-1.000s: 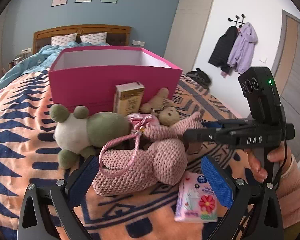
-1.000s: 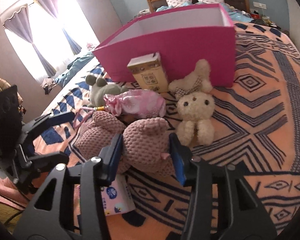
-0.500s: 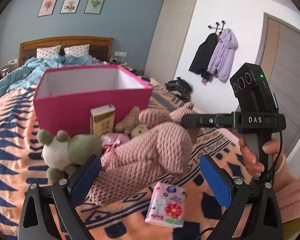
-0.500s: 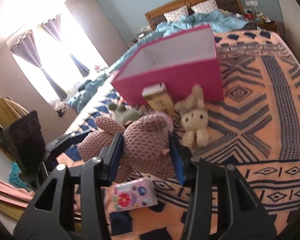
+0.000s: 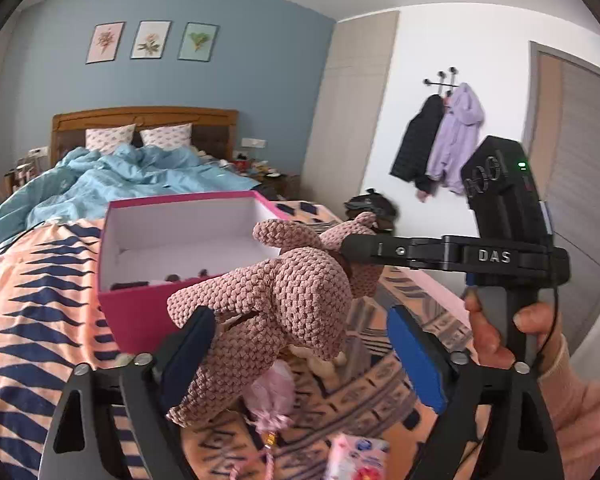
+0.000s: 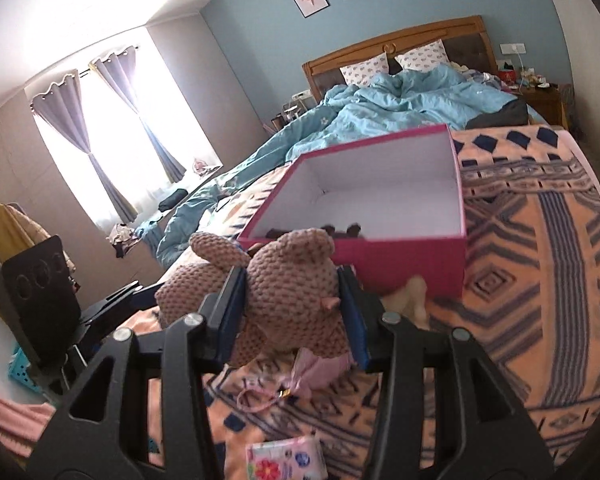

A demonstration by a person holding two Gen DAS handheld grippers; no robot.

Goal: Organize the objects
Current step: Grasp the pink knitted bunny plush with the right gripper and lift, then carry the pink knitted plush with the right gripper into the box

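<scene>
In the left wrist view, a pink box point(image 5: 148, 312) is seen at centre left on the patterned blanket point(image 5: 32, 312) of the bed. Its white interior is largely bare; only a few dark shapes show along the near inner edge, too little to be identified. A knitted pink plush toy point(image 5: 284, 300) is held in mid-frame in front of the box. It is clamped at its upper right end by the right gripper point(image 5: 360, 248), which is gripped by a hand point(image 5: 496, 332) at the right edge. The left gripper point(image 5: 300, 344) is seen at the bottom with its jaws apart; they have just been closing, and the toy hangs between them, with the right pad clearly clear of it. A pale pink pouch point(image 5: 272, 396) and a tissue pack point(image 5: 356, 460) lie on the blanket below.

In the right wrist view, the box point(image 6: 404, 256) sits at centre, open, with the same dark shapes point(image 6: 340, 230) at its near inner wall. The toy point(image 6: 296, 288) is pinched between the blue pads of the right gripper point(image 6: 294, 312), just in front of the box. The left gripper point(image 6: 112, 304) is seen at the left edge. The pouch point(image 6: 320, 372) and tissue pack point(image 6: 288, 460) lie below, and a cream plush point(image 6: 410, 300) is partly seen beside the box's front wall.
</scene>
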